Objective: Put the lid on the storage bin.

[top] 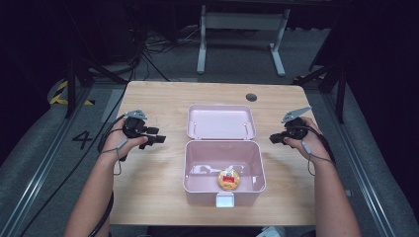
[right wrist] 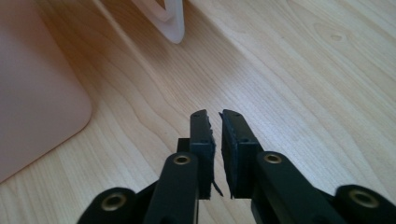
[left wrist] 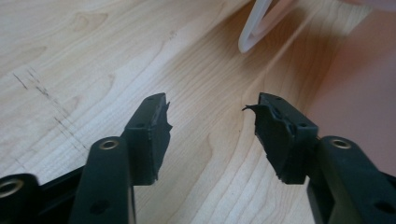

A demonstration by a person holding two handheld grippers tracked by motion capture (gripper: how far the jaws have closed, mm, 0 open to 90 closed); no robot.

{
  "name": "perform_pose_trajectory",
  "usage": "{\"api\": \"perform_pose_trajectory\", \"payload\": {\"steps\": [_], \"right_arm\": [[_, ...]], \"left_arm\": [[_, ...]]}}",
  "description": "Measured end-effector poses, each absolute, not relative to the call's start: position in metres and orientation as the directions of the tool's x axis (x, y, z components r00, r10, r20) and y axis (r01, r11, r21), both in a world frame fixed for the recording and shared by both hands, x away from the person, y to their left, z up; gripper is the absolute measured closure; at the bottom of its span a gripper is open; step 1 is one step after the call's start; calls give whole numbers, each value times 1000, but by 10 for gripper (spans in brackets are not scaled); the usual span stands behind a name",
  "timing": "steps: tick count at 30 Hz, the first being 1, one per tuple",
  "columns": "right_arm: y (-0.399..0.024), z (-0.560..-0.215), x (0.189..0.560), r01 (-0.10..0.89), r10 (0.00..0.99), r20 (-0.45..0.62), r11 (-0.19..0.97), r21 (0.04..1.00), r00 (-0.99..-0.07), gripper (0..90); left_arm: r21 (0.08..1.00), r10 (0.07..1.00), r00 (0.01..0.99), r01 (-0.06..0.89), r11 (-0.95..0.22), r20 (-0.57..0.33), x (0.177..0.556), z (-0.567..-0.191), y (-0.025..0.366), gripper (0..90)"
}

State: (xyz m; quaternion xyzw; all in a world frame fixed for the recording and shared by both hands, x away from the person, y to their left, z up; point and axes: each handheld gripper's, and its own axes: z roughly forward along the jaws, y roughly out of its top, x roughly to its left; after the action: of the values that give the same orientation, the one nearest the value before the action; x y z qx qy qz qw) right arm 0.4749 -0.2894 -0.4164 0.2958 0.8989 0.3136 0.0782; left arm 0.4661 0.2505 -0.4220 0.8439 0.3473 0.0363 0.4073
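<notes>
An open pink box [top: 187, 168] stands at the table's middle, its lid [top: 221, 121] laid back flat behind it. A round orange item with a red label [top: 229, 178] lies inside, near the front right. My left gripper [top: 160, 138] rests left of the box, pointing at it. Its jaws are open with nothing between them [left wrist: 211, 107], and the box wall [left wrist: 359, 70] is at the right. My right gripper [top: 272, 138] is right of the box. Its jaws [right wrist: 214, 116] are shut to a thin slit with nothing in it, and the box [right wrist: 32, 84] is at the left.
The wooden table [top: 158, 98] has a dark round hole [top: 251, 97] at its back right. A white latch [top: 225, 200] sits on the box's front wall. A white desk frame [top: 242, 22] and cables lie on the floor beyond the table.
</notes>
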Motion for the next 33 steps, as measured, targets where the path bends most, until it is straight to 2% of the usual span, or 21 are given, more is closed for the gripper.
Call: {"api": "perform_pose_trajectory", "payload": {"steps": [16,22,28,33], "right_arm": [[-294,-417,473,495,601,38,620,609,-798,746],[-300,-418,469,502,614,32,613,610,-789,723],[-305,-418,464,509,625,33,603,615,-780,703],[-310,-418,461,512,631,36,593,621,-775,697]], "left_arm": [[741,614,755,546,-392,-232,490,-379,221,400],[745,609,756,545,-385,-239,501,-376,209,397],[750,608,741,567,-341,-284,518,-378,192,357],[726,604,741,583,-364,-293,529,-381,179,358]]}}
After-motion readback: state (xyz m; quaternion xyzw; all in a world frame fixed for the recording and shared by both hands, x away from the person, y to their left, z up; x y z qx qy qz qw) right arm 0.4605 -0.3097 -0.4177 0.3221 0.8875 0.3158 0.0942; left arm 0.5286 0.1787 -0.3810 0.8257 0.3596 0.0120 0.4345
